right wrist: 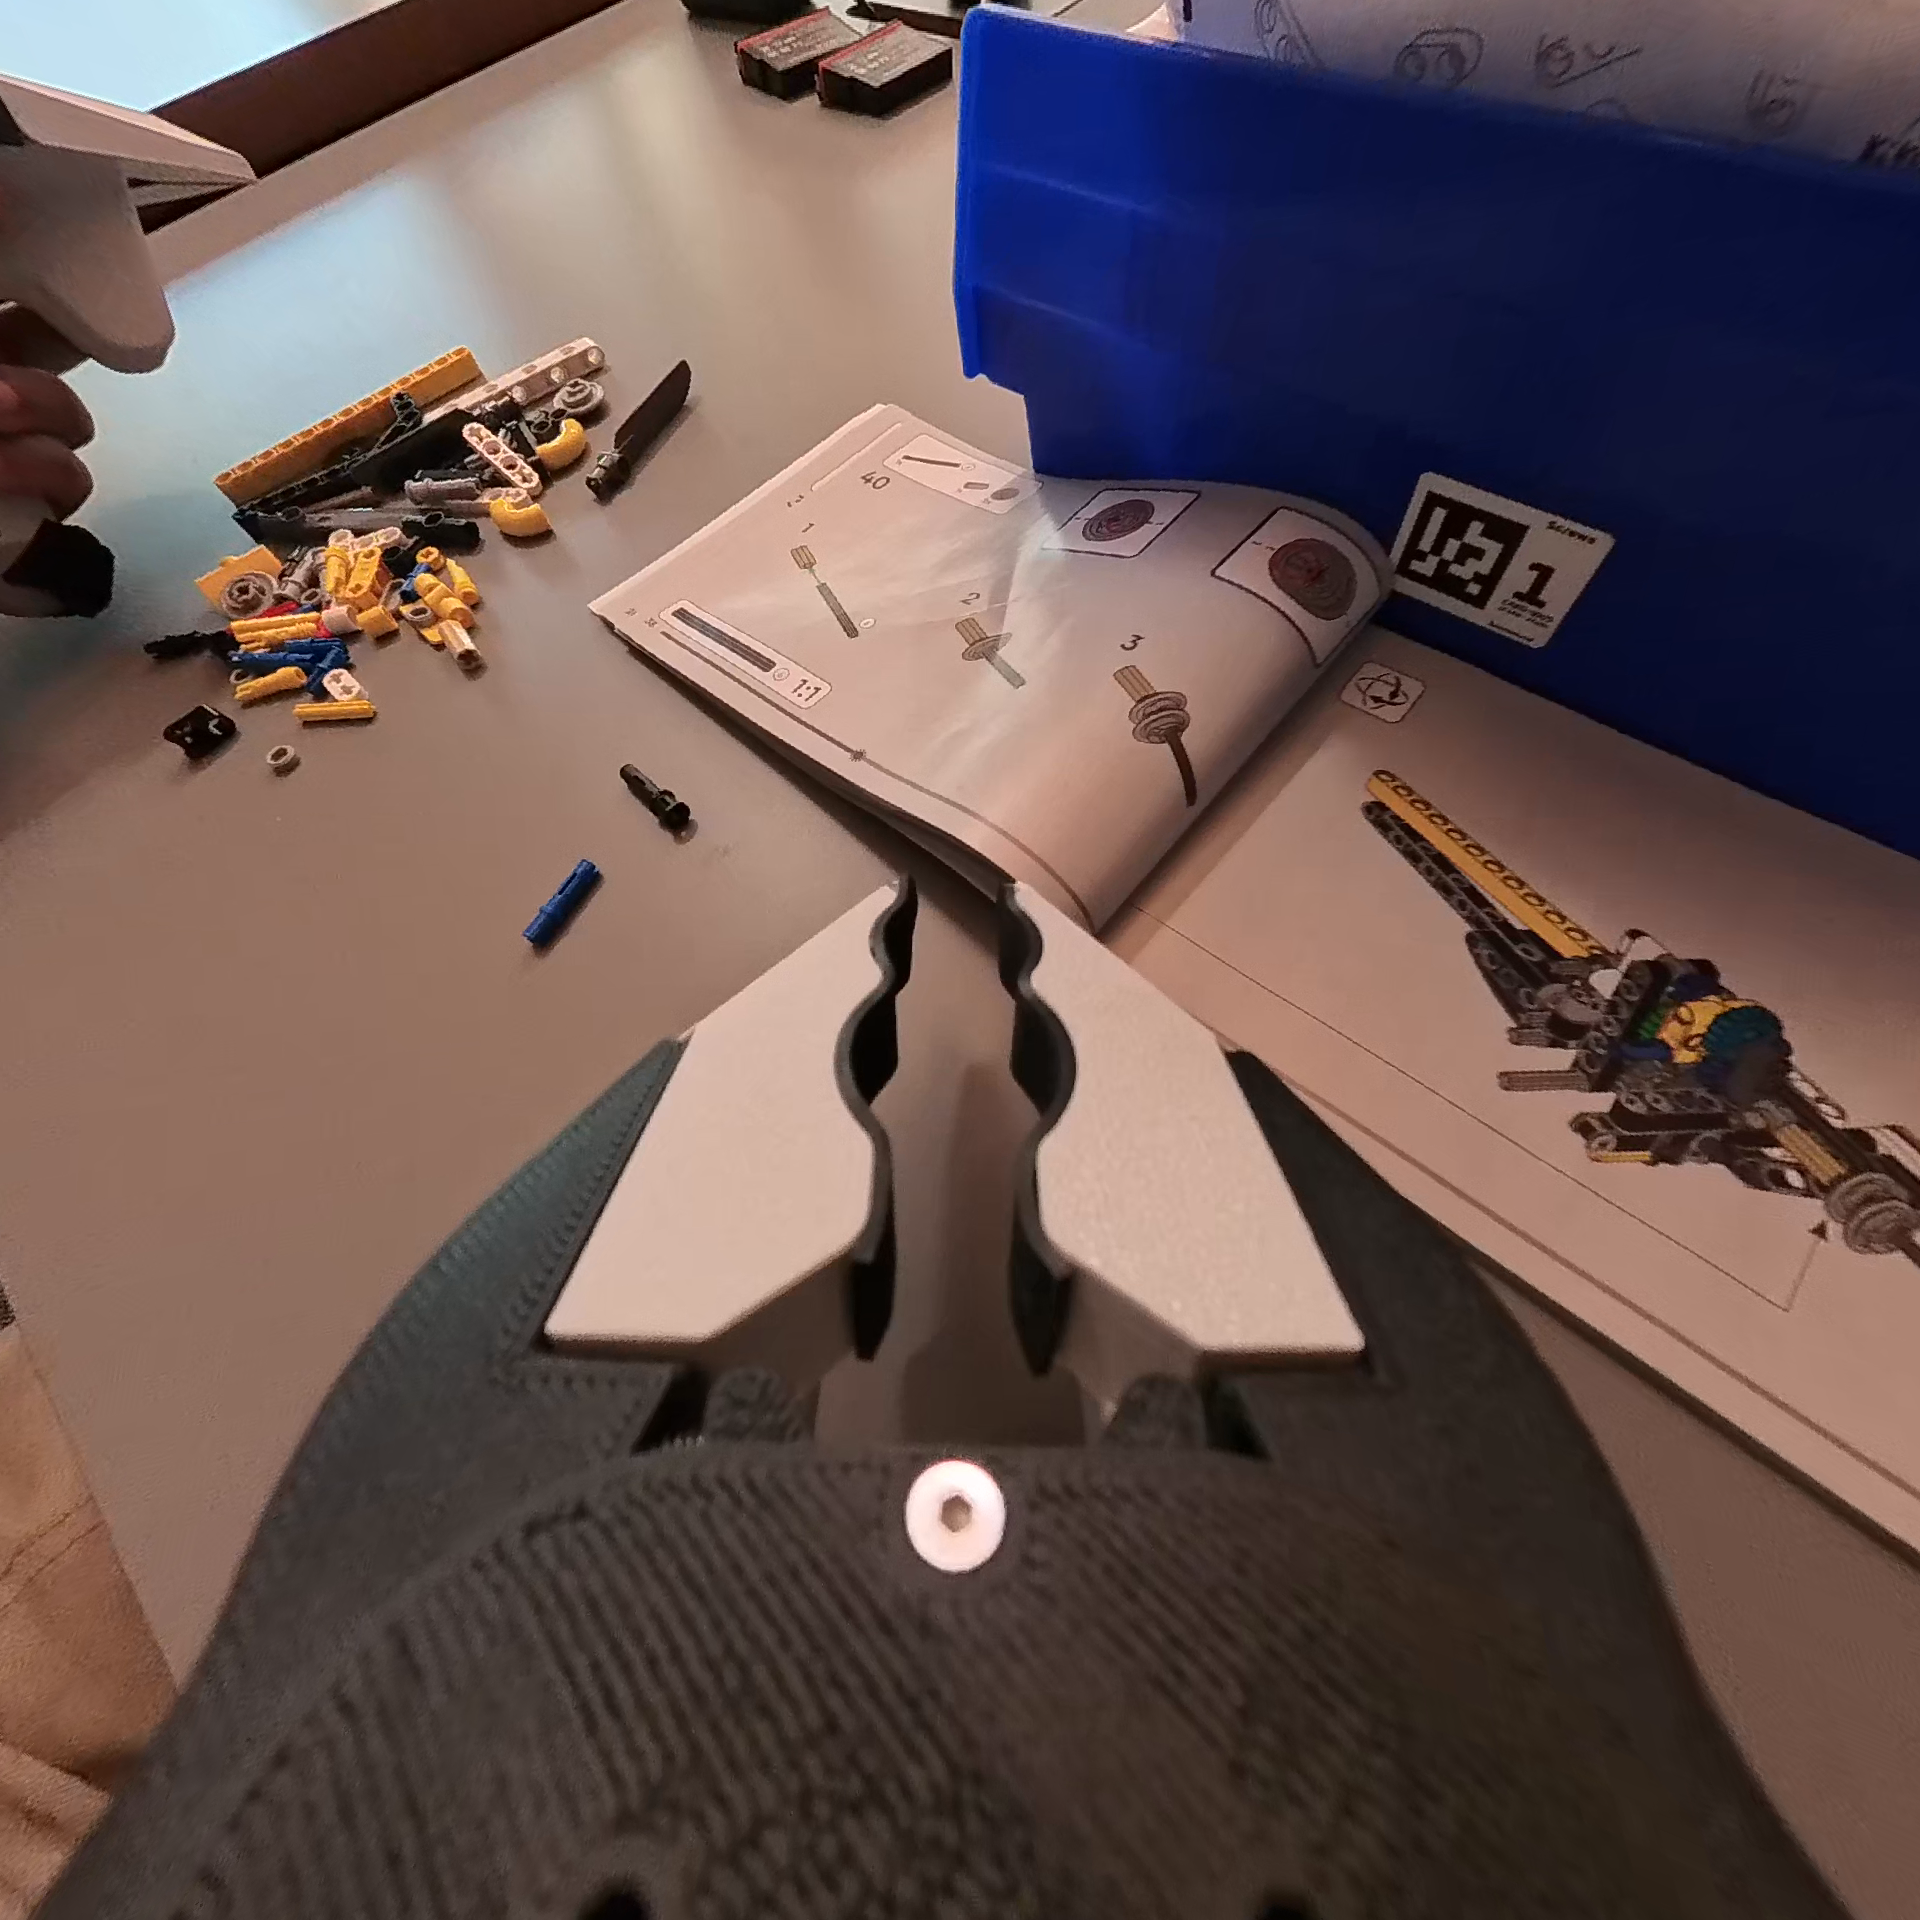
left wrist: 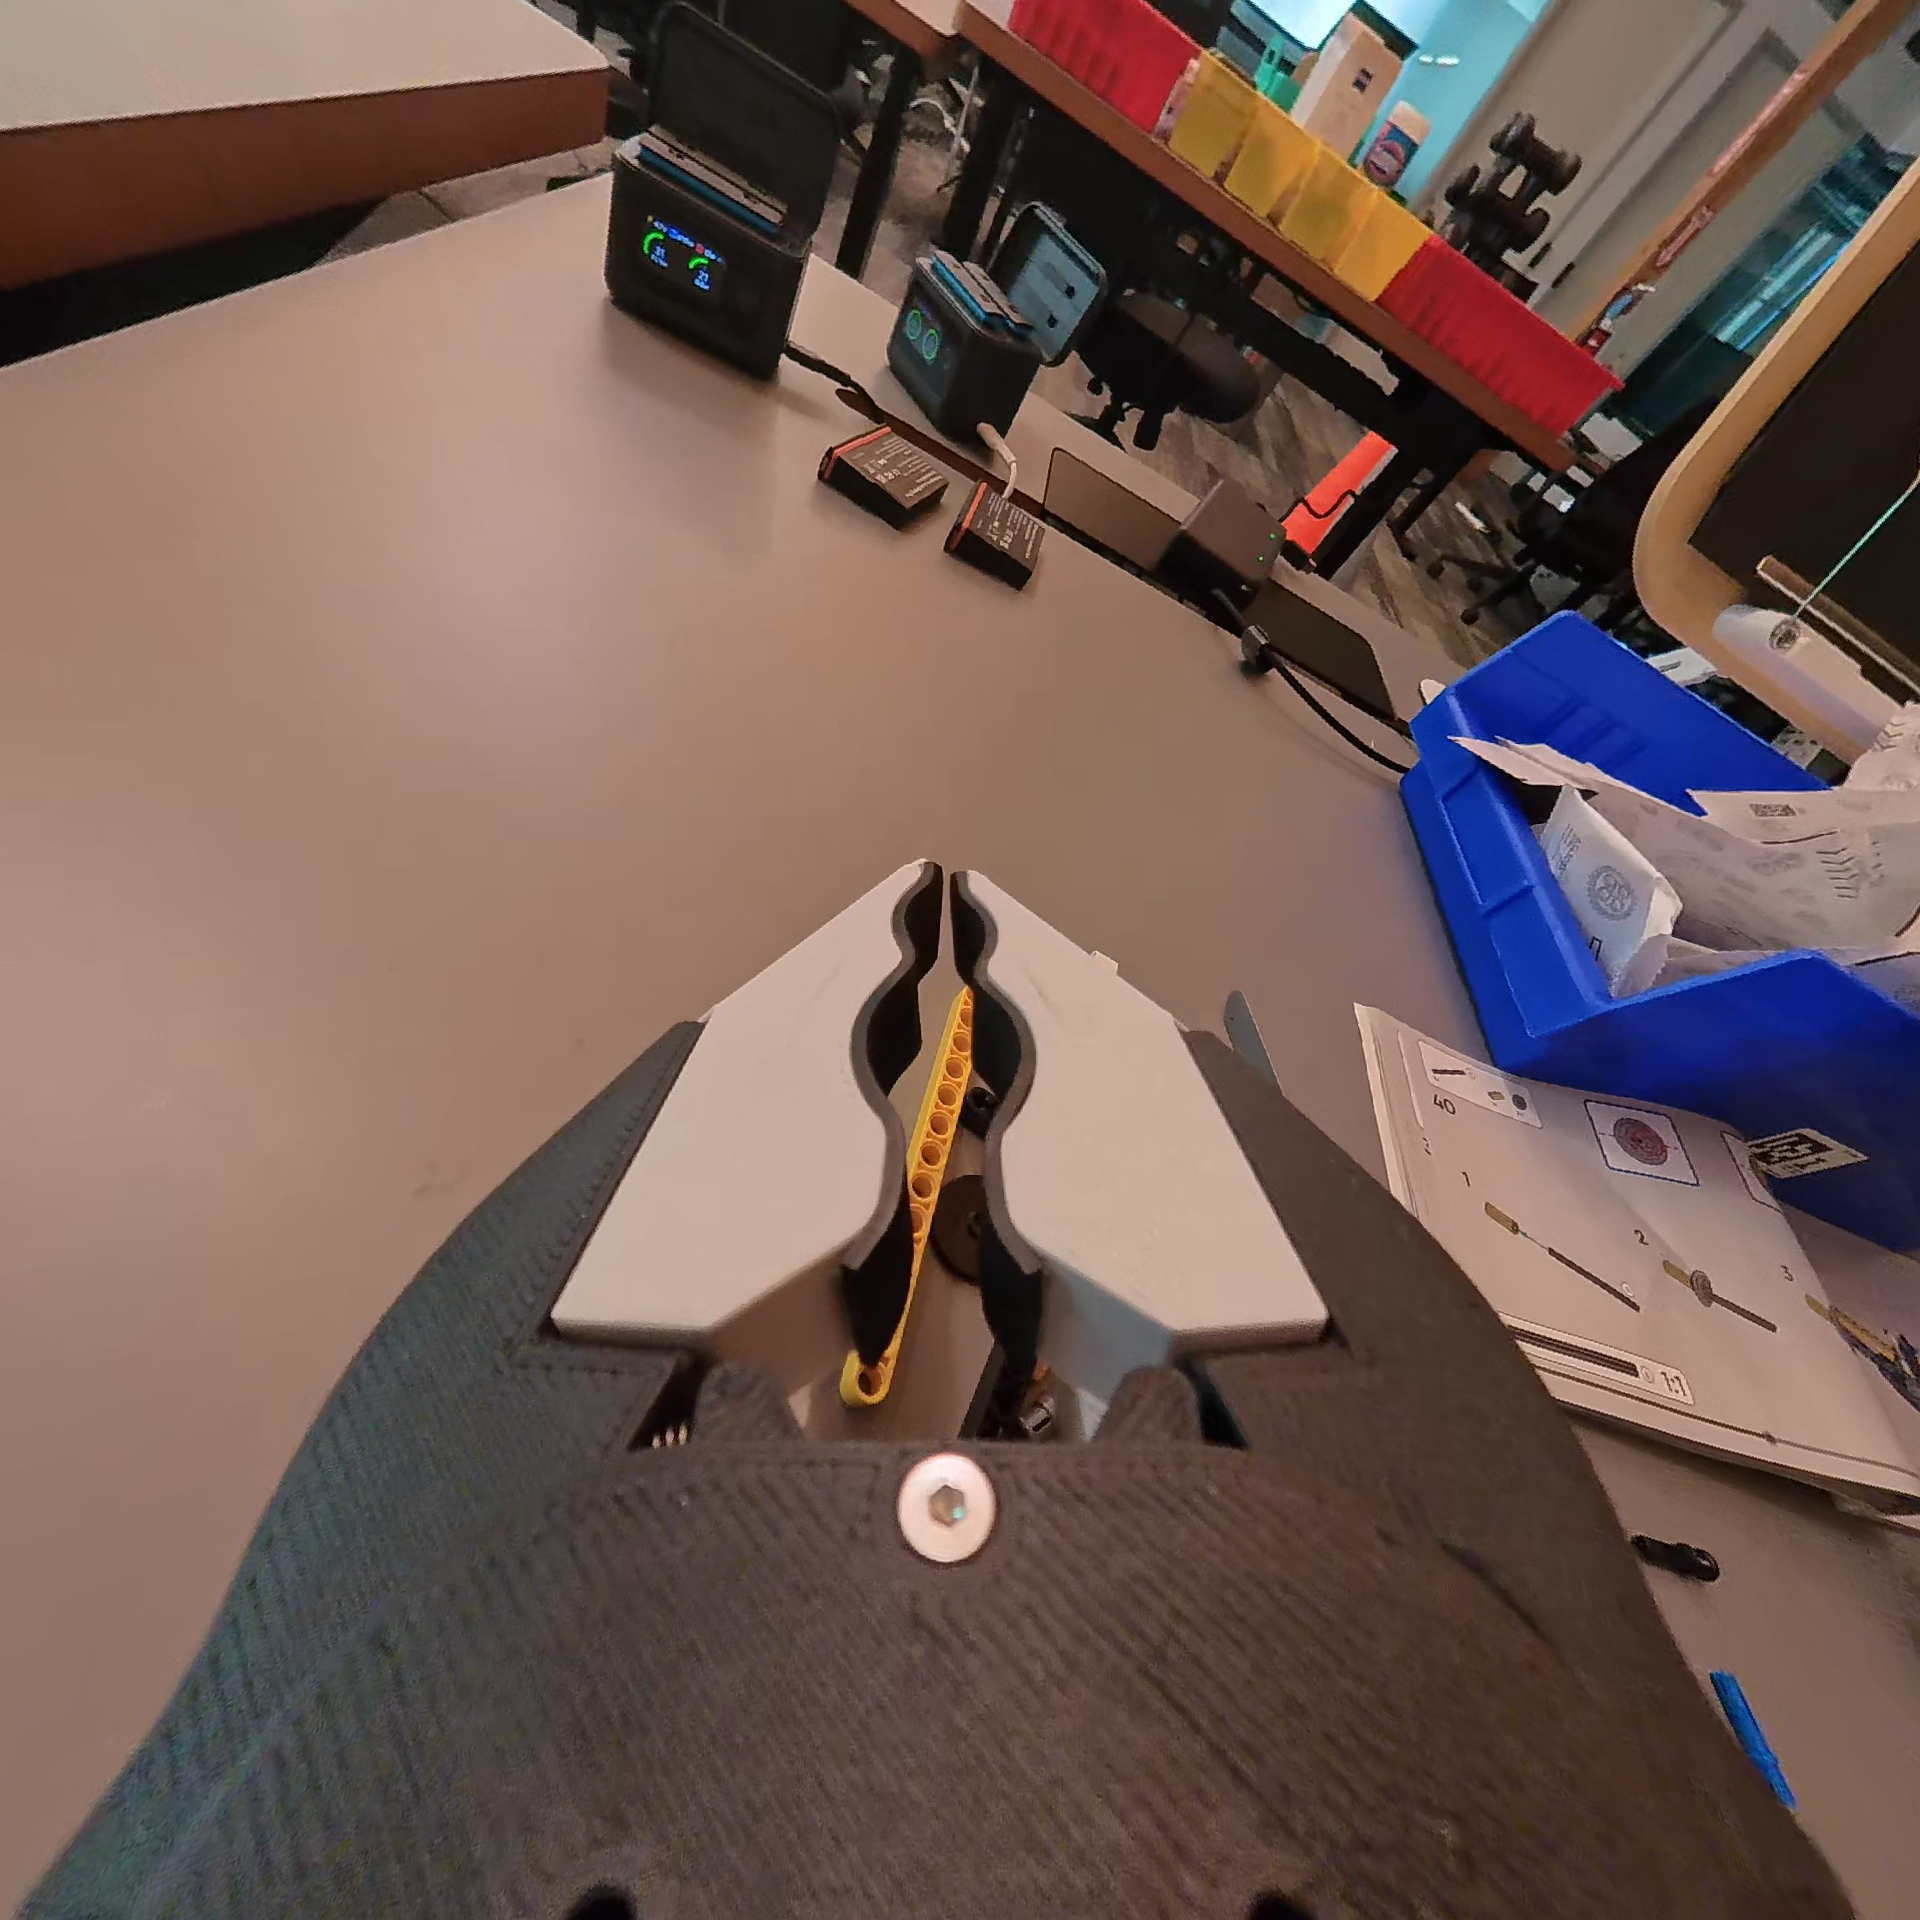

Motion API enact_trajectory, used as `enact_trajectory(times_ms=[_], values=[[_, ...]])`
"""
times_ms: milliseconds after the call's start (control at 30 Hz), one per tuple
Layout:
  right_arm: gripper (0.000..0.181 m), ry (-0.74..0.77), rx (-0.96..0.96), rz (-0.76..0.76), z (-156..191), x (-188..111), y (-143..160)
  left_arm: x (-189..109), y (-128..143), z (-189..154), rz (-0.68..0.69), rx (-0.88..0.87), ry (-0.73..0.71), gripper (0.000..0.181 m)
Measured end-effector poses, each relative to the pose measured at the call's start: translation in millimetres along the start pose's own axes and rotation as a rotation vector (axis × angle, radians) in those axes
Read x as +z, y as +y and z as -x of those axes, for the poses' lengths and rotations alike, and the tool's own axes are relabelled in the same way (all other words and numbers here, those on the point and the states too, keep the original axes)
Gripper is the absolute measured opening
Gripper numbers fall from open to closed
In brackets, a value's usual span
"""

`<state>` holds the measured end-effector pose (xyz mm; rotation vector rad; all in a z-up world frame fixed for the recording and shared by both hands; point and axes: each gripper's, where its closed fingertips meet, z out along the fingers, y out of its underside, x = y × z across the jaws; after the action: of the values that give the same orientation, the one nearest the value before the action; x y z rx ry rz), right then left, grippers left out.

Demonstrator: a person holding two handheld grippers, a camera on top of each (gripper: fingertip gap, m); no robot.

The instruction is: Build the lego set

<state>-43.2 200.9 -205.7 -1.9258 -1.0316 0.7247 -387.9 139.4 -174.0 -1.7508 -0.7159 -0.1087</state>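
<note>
Left gripper (left wrist: 948, 883) closed on a long yellow beam (left wrist: 932, 1174), held lengthwise between the jaws, probably to steady it for pinning. Right gripper (right wrist: 956, 899) empty, jaws apart, hovering at frame centre over the open instruction booklet (right wrist: 997, 665); blue pin (right wrist: 561, 902) and black pin (right wrist: 655, 796) lie just left. Parts pile (right wrist: 364, 540) upper left. Blue bin (right wrist: 1455, 343) upper right. Grey table (left wrist: 468, 675); office desks behind.

I see a grey-brown tabletop (left wrist: 468, 675) filling the view. At 11 o'clock, a 2nd table (left wrist: 260, 114) with a brown edge. From 12 to 2 o'clock, a long wooden table (left wrist: 1226, 208) carrying red and yellow bins (left wrist: 1340, 218). Black office chair (left wrist: 1174, 364) on patterned carpet beneath. Pale walls at 1 o'clock, warm indoor light.
</note>
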Motion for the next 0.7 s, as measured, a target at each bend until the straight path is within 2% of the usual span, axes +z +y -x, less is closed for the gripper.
enact_trajectory(times_ms=[700], values=[[0.015,-0.005,-0.002,0.007,0.7,0.7,1.0,0.9,1.6,-0.8,0.007,0.007,-0.003,0.001]])
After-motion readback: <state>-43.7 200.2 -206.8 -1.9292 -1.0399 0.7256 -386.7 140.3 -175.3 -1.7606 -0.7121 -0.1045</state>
